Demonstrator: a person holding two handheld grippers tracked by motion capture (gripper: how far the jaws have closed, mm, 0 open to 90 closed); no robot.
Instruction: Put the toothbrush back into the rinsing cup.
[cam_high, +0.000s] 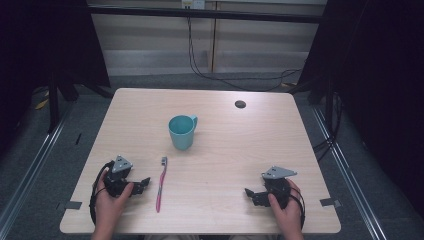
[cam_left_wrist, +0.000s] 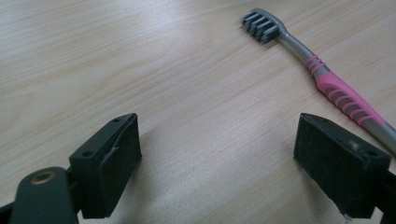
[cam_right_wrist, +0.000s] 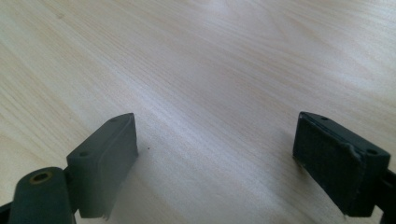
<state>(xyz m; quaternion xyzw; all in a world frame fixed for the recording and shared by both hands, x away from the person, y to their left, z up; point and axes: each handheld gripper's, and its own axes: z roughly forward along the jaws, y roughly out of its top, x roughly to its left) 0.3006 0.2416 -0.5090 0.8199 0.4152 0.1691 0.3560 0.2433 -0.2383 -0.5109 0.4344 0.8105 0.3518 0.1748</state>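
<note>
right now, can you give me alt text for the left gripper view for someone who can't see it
A pink and grey toothbrush lies flat on a light wood table, bristles up at the far end, running off the right edge. The left hand-held gripper hangs just short of it, its two black jaws wide open over bare wood with nothing between them.

Wooden table (cam_high: 235, 150) bears teal cup (cam_high: 181, 132) and pink toothbrush (cam_high: 160, 184)

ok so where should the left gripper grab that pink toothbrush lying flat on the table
Probably at the ribbed pink handle of the toothbrush, the widest part. It lies flat, with the grey bristle head pointing toward the teal cup, so come down from above with the jaws across the handle. The left gripper is open and right beside it, the nearer one.
</note>
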